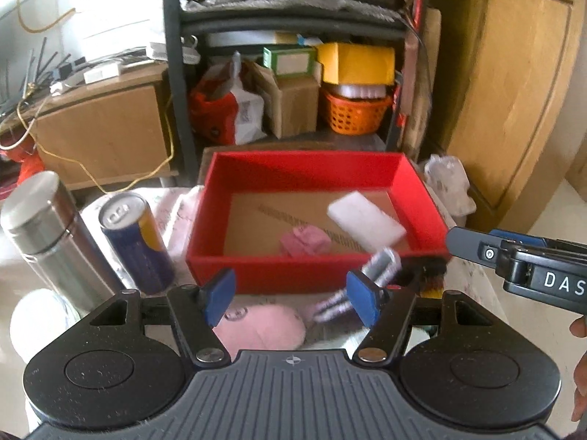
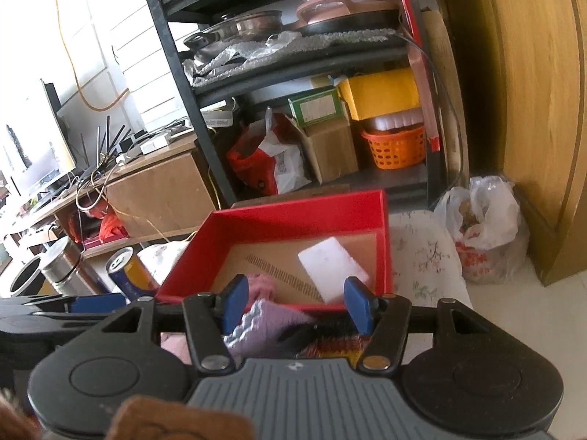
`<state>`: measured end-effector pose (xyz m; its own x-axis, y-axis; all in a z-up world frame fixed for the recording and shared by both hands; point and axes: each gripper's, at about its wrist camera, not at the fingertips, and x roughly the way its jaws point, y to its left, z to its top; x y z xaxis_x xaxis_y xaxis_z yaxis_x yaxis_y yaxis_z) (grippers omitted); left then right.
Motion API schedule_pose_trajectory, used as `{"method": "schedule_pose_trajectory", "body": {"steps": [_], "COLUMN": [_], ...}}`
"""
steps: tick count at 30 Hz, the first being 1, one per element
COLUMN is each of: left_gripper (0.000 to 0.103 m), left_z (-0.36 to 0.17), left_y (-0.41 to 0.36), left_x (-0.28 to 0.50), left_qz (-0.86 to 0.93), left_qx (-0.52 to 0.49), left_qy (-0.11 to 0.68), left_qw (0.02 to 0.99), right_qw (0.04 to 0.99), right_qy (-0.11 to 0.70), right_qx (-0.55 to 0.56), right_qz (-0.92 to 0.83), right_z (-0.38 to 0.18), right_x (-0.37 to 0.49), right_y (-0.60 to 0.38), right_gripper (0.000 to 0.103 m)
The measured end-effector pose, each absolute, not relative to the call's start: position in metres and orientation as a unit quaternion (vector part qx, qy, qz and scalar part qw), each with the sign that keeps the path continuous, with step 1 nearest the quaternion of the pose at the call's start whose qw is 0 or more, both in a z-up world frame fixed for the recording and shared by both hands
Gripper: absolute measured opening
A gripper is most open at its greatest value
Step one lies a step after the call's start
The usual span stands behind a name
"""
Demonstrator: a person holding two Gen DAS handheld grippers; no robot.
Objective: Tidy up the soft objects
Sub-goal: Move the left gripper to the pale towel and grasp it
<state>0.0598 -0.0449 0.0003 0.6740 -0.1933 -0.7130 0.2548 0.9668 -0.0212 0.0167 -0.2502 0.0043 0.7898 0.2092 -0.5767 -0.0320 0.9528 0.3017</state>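
Before the red box (image 1: 315,275), both grippers (image 1: 291,297) angled down, agape.

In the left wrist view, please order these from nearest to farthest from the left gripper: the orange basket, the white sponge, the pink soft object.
From the left gripper:
1. Pink soft object, on the table just below the fingers.
2. White sponge, inside the red box, right part.
3. Orange basket, on the shelf behind the box.

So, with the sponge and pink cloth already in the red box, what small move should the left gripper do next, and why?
Probably lower the left gripper onto the pink plush just below it. Its jaws stand open and empty, and this soft thing still lies outside the red box, which already holds the sponge and pink cloth.
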Motion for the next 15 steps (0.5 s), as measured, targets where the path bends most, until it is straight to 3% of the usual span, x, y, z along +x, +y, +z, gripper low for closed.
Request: {"method": "schedule_pose_trajectory", "body": {"steps": [11, 15], "left_gripper": [0.068, 0.059], "left_z": [-0.032, -0.046], "left_y": [-0.066, -0.070], "left_x": [0.049, 0.052], "left_qz": [-0.164, -0.175], "left_qx": [0.089, 0.095], "left_qy": [0.427, 0.463], "left_qw": [0.885, 0.864], "right_qw": [0.926, 0.925], "right_qy": [0.338, 0.339], "right_qx": [0.154, 0.157], "right_qz": [0.062, 0.062], "right_z": [-0.006, -0.005], "right_x": [-0.017, -0.017], "right_y": [-0.253, -0.255], "right_gripper": [0.030, 0.030]}}
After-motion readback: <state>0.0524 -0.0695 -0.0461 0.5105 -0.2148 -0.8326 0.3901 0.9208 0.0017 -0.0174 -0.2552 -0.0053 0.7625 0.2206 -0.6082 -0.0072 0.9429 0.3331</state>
